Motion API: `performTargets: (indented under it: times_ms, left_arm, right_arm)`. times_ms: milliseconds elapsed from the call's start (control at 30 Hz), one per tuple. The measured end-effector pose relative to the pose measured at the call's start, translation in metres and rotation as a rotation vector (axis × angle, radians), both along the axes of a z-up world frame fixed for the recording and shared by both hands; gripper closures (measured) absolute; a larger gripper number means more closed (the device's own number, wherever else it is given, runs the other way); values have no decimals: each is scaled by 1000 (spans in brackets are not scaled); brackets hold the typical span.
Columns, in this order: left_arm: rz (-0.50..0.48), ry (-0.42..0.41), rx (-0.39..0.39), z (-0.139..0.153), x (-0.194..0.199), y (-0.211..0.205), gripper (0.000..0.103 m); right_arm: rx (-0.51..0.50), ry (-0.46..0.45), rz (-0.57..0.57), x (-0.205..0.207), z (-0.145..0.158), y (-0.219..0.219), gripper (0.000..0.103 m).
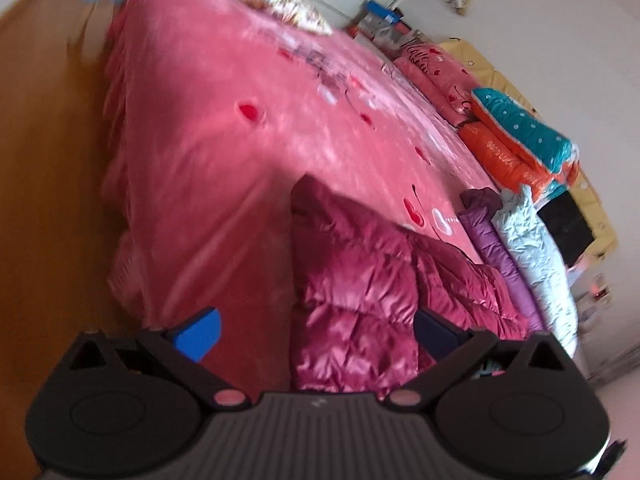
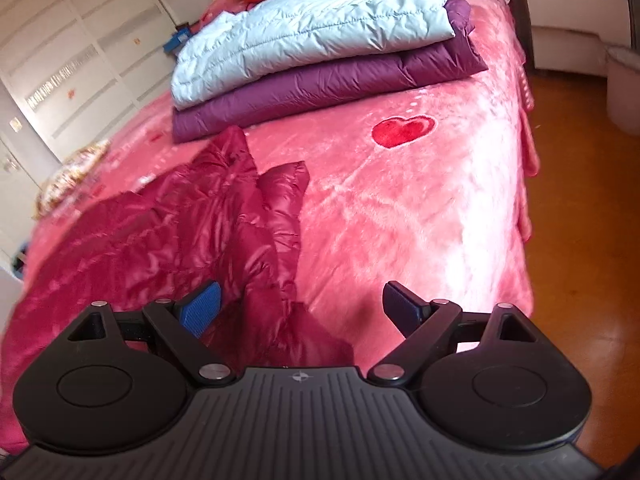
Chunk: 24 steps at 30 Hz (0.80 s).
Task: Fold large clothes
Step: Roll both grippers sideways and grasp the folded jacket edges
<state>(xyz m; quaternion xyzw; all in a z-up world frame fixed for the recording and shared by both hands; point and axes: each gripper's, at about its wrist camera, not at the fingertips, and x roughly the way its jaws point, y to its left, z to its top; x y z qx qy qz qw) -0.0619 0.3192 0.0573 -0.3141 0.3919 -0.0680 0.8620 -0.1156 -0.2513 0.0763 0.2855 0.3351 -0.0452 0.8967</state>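
Observation:
A shiny dark red puffer jacket point(image 1: 360, 280) lies crumpled on the pink bed cover point(image 1: 224, 128). It also shows in the right wrist view point(image 2: 192, 224), with a sleeve reaching towards the camera. My left gripper point(image 1: 316, 332) is open, its jaws wide apart just above the jacket's near edge. My right gripper point(image 2: 302, 308) is open over the sleeve end, with nothing between its blue pads point(image 2: 202, 308). Neither gripper holds cloth.
A folded light blue jacket point(image 2: 312, 28) lies on a folded purple jacket point(image 2: 328, 84) at the far end of the pink cover point(image 2: 420, 200). Orange and teal pillows point(image 1: 524, 144) lie near the wall. Wooden floor point(image 2: 572, 264) borders the bed. White wardrobes point(image 2: 72, 52) stand behind.

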Motion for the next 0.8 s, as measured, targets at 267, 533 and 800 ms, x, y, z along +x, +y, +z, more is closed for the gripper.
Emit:
performTargets:
  times_ms: [267, 533, 800]
  left_arm:
    - [-42, -7, -235, -36, 24, 0, 1]
    - [-159, -5, -274, -51, 54, -23, 1]
    - [-232, -21, -317, -58, 69, -35, 1]
  right_arm:
    - [405, -110, -9, -3, -24, -48, 0]
    - [539, -123, -1, 27, -47, -70, 0]
    - [551, -113, 70, 63, -54, -63, 0]
